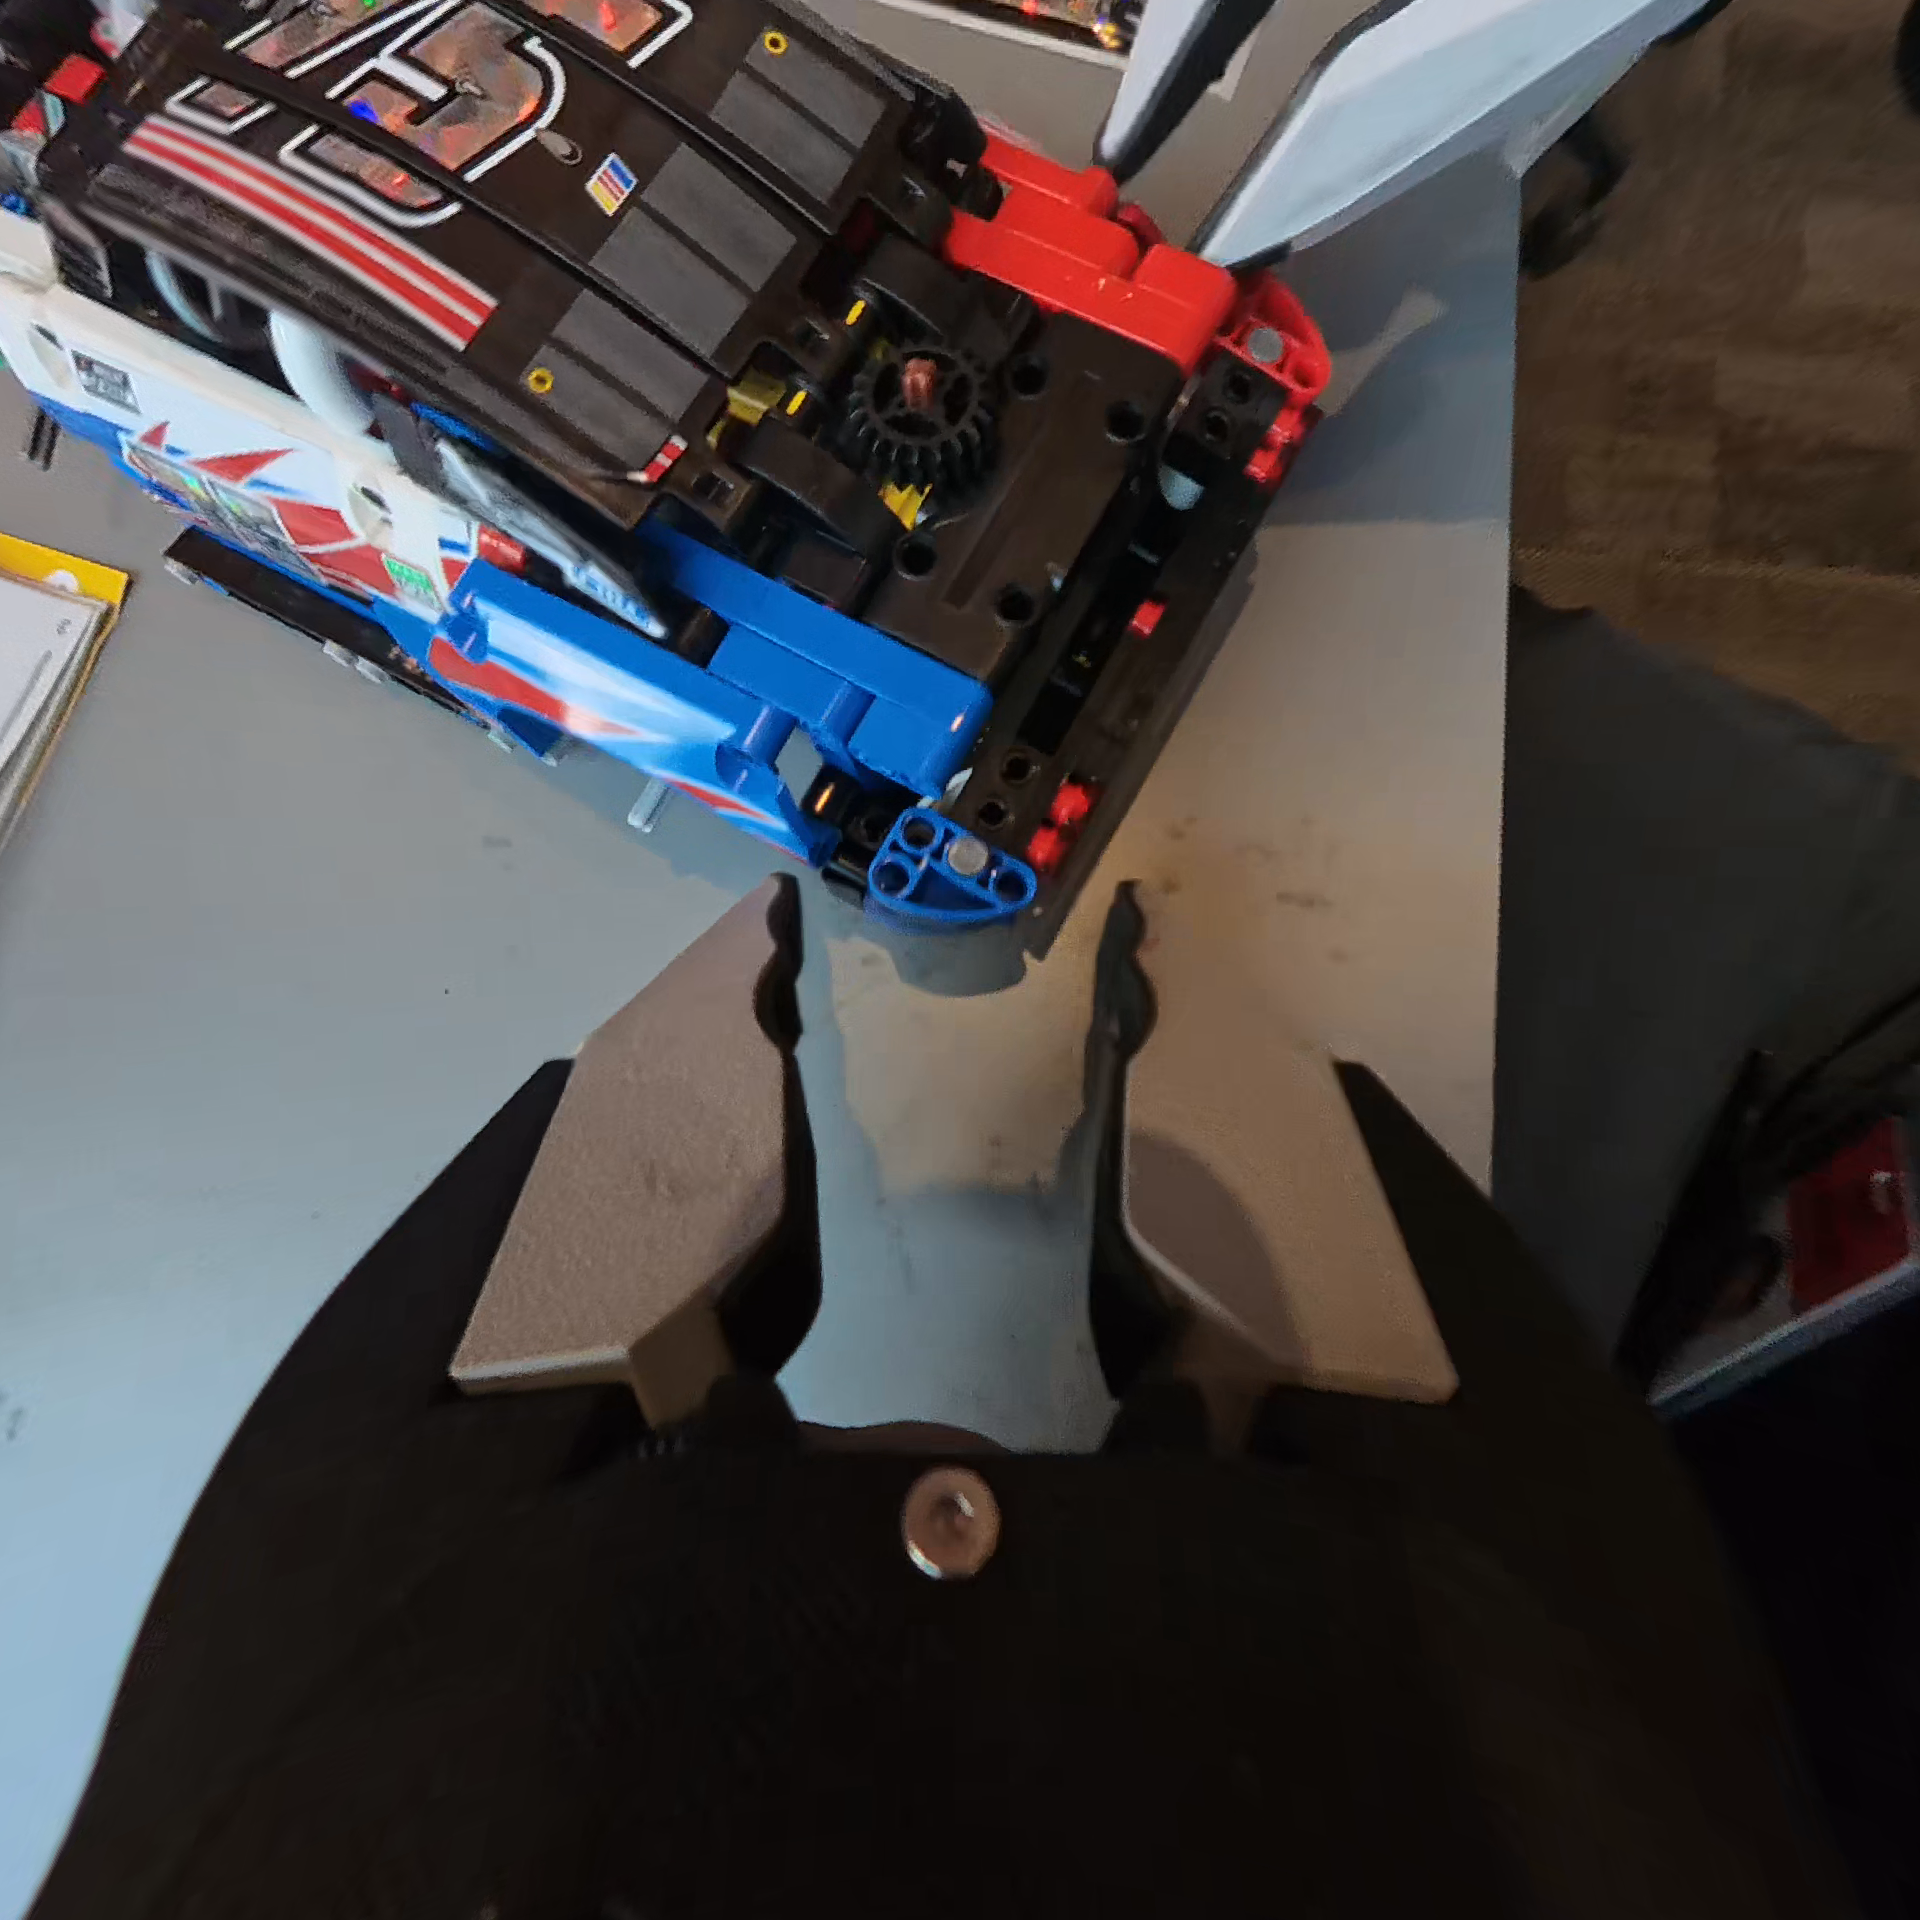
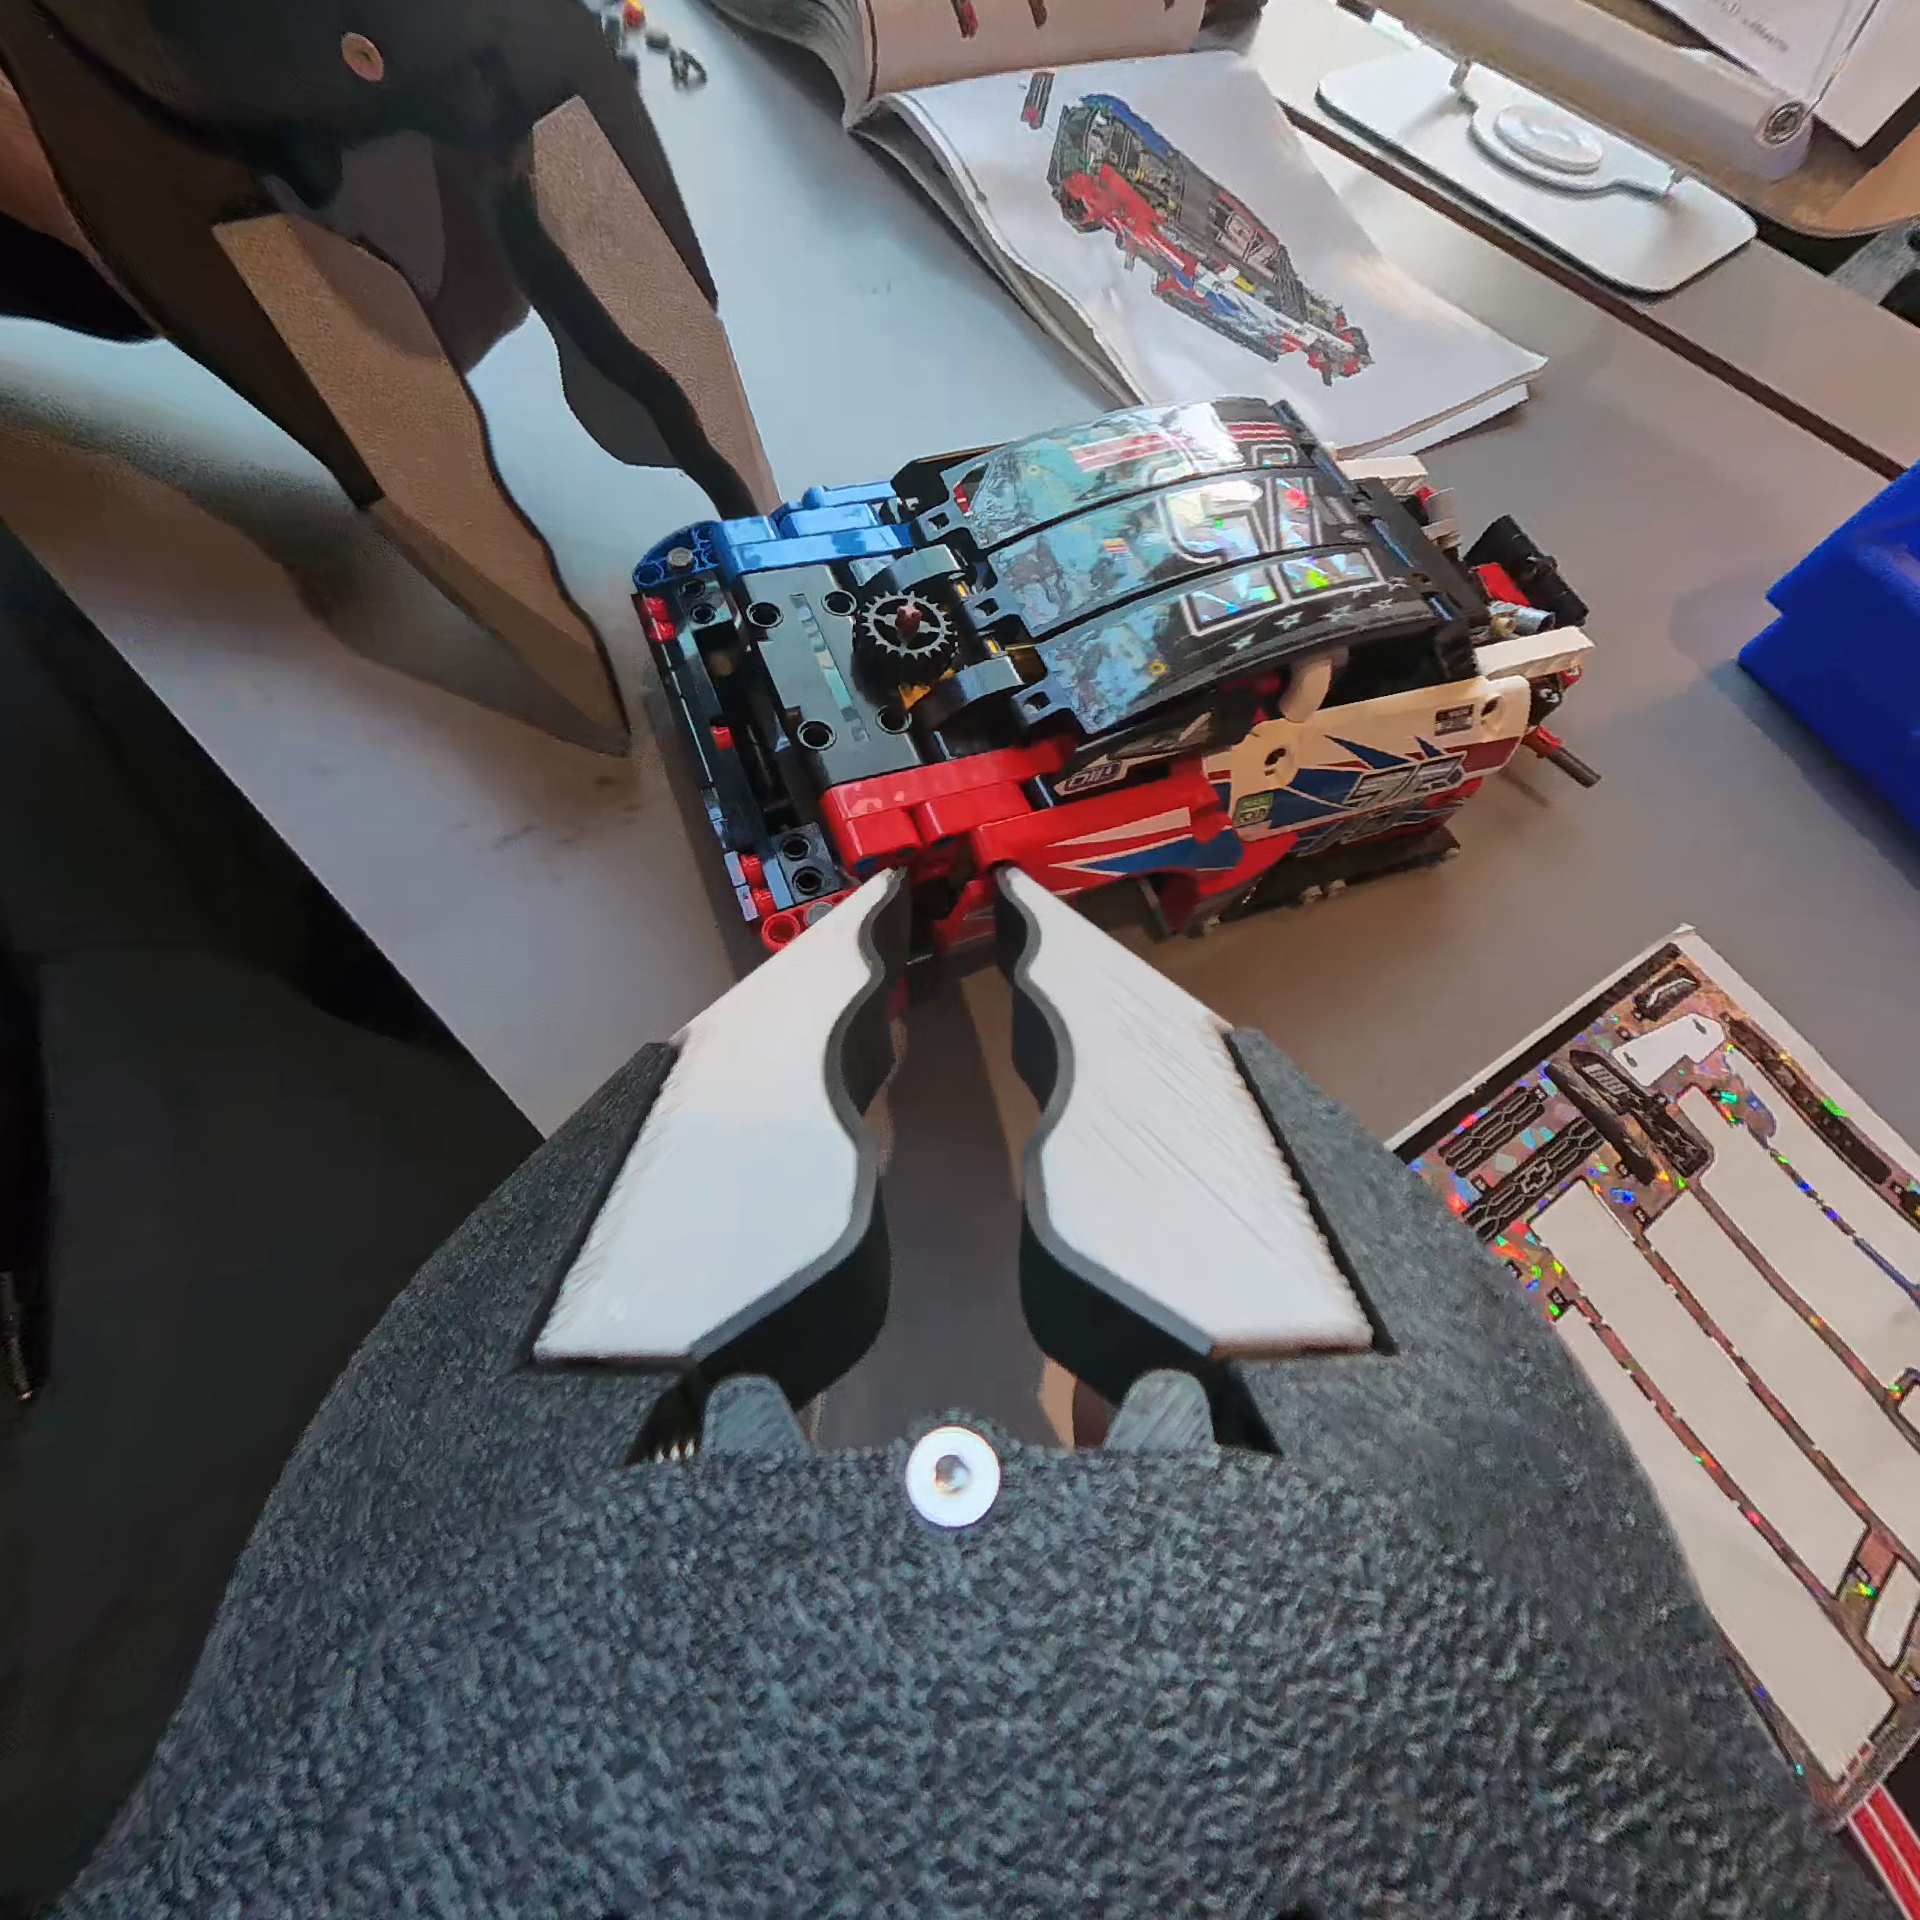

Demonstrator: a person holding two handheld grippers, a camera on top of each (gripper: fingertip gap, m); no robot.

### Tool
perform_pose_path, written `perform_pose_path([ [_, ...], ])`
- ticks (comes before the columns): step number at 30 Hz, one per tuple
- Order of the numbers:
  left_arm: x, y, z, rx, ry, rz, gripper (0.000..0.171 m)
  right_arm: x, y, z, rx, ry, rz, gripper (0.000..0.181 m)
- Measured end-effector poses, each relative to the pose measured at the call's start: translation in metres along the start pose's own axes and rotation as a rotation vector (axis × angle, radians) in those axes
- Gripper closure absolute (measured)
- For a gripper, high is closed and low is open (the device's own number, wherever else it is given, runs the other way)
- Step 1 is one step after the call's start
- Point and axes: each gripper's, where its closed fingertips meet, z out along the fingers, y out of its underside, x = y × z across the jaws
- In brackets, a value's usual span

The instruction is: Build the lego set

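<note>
Just ahead of your right gripper (image 2: 945, 883), the toy car (image 2: 1091, 665) sits on the counter (image 2: 499, 790) close to its near edge, tail end toward you. The right jaws stand a little apart, their tips at the red beams (image 2: 935, 805) on the car's near rear corner; whether they touch the plastic or only hover at it, you cannot tell from either view. Your left gripper (image 1: 951, 904) waits at the opposite rear corner, jaws wide apart and holding nothing, with the blue corner piece (image 1: 951, 868) just beyond and between its tips.

The risk lies in pushing from one side only. The car looks light and rests freely, so a press from the right jaws could slide or swivel it across the counter, likely toward the edge. Squeezing the red beams off-centre might also pop them loose. The black gear (image 2: 902, 627) and the glossy roof panels (image 2: 1184, 561) sit farther in, beyond both sets of jaws; a slipped tip could knock them.
</note>
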Motion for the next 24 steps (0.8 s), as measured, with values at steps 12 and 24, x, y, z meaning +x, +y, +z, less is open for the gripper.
perform_pose_path([
  [12,-0.083,0.078,-0.079,-0.02,-0.127,-0.3,0.088,0.072,-0.03,-0.026,0.224,0.084,0.184,0.16],
  [24,-0.217,0.072,-0.092,-0.046,-0.321,-0.347,0.086,0.135,-0.059,0.007,0.385,0.242,0.205,0.154],
])
